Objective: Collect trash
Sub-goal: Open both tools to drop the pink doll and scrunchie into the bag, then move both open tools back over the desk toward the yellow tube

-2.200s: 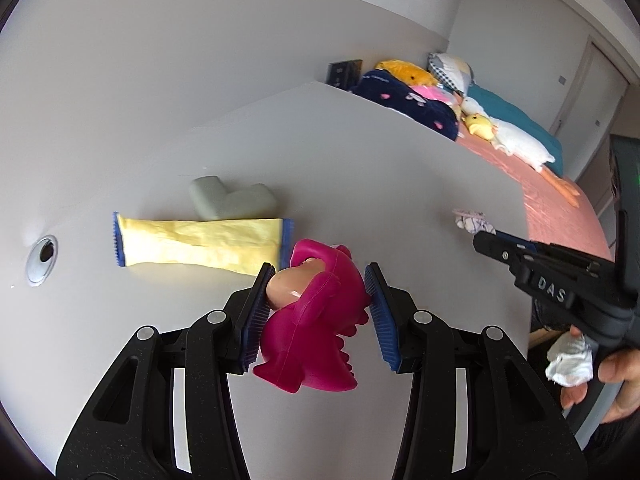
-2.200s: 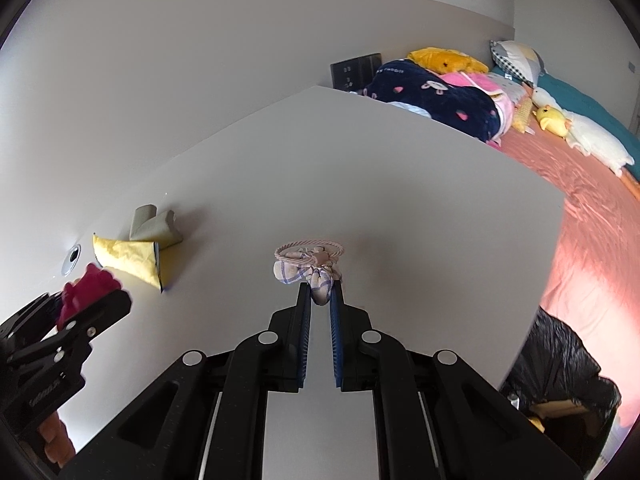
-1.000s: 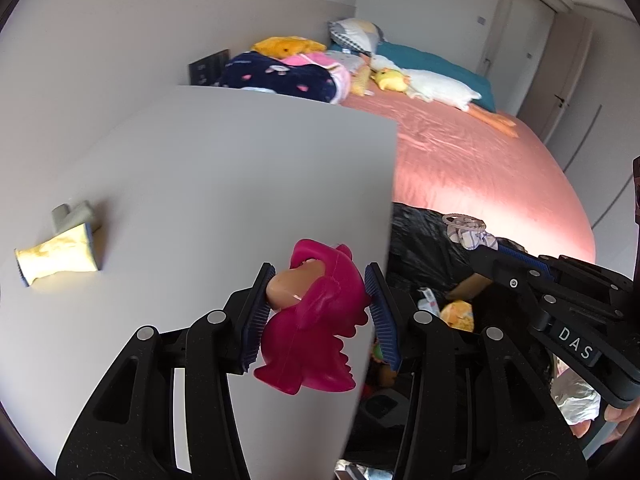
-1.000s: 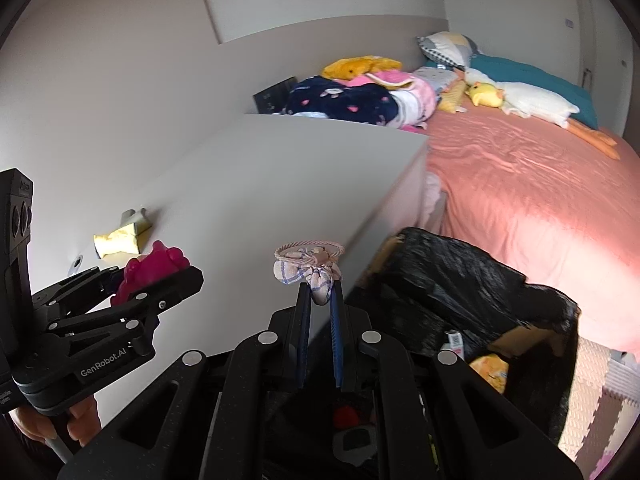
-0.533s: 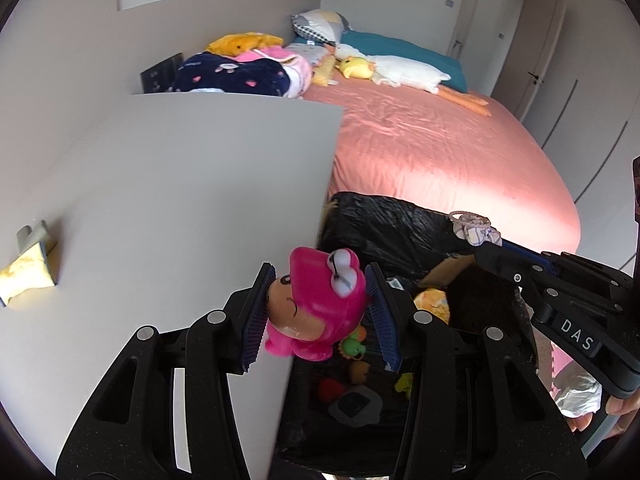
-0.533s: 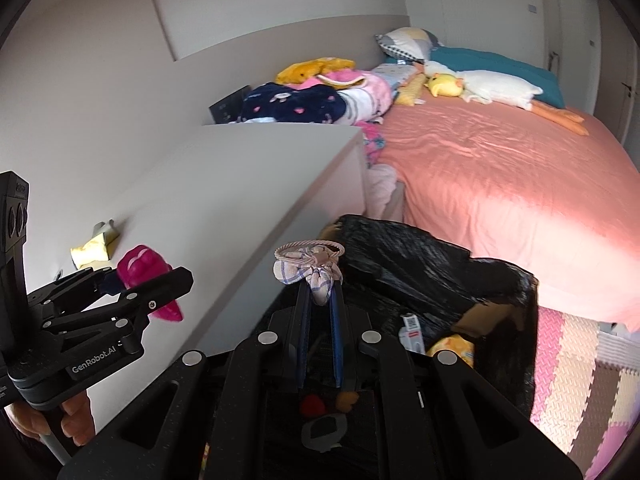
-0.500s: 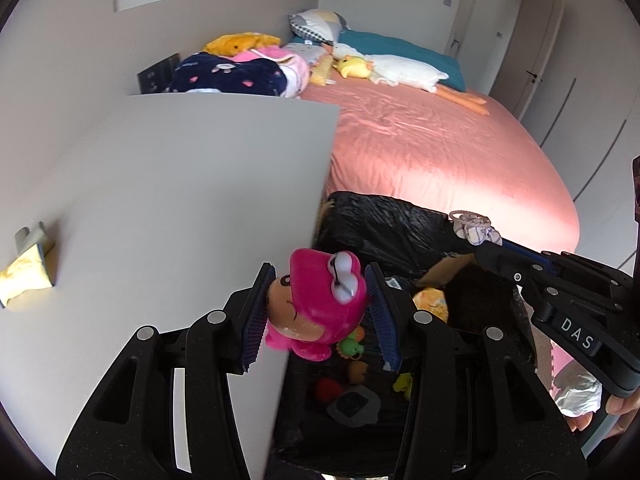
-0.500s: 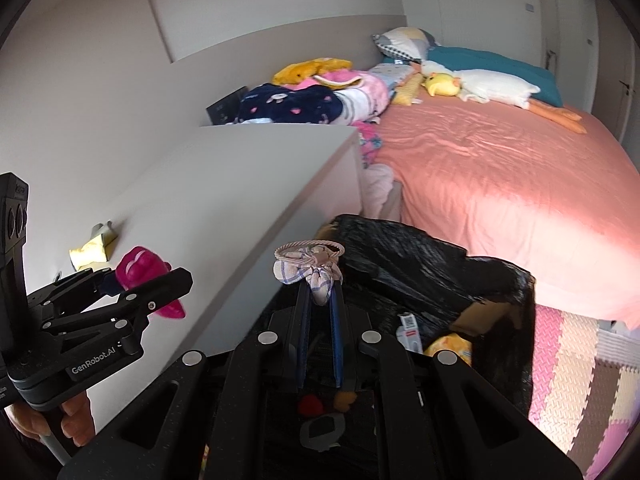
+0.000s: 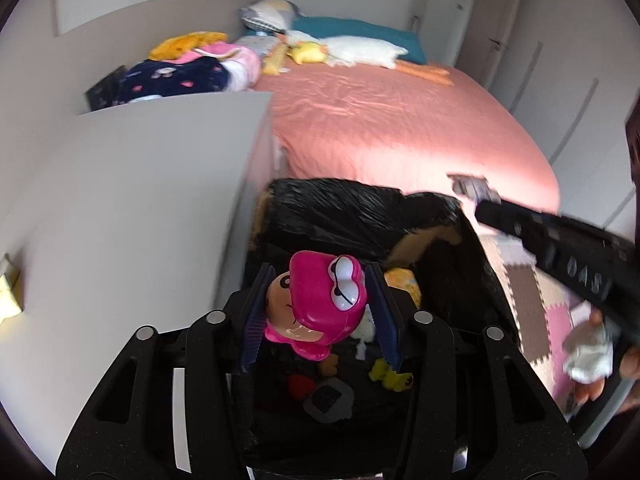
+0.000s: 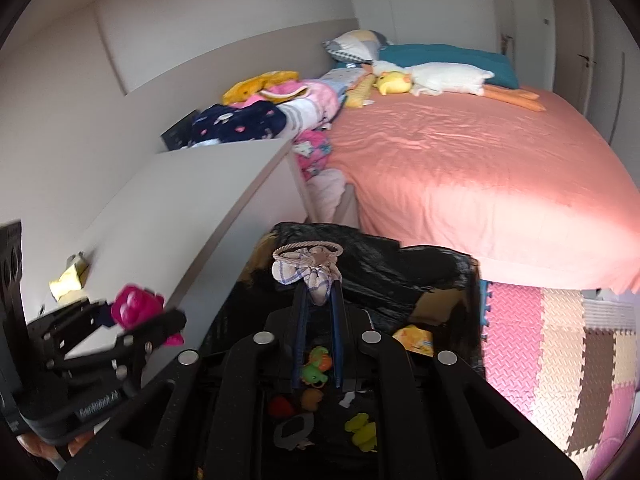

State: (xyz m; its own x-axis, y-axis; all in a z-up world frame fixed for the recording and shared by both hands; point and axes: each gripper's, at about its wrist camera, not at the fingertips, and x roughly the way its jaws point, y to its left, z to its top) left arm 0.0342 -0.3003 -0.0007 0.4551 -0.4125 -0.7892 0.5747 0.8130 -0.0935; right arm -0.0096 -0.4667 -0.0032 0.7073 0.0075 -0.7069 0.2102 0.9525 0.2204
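A bright pink toy figure (image 9: 324, 304) hangs between the pads of my left gripper (image 9: 318, 300), right over the open black trash bag (image 9: 360, 208). The jaws are opening, and a narrow gap shows on each side of the toy. My right gripper (image 10: 318, 292) holds a small checked cloth pouch with a rope ring (image 10: 308, 268) at its fingertips above the same bag (image 10: 400, 264); its jaws are starting to open with the cloth still pinched. The right gripper (image 9: 476, 192) appears blurred in the left wrist view, and the left gripper (image 10: 132, 320) shows at the left of the right wrist view.
The bag lines a cardboard box and holds several small toys and a yellow packet (image 10: 414, 338). A white desk (image 9: 140, 200) borders it on the left, with a yellow wrapper (image 10: 68, 280) on it. Behind lies a pink bed (image 9: 400, 128); foam mats (image 10: 560, 340) cover the floor.
Both grippers have swung off the desk to above the trash bag. The pink toy has turned over between the left pads, which have spread apart. The right gripper has kept the cloth pouch.
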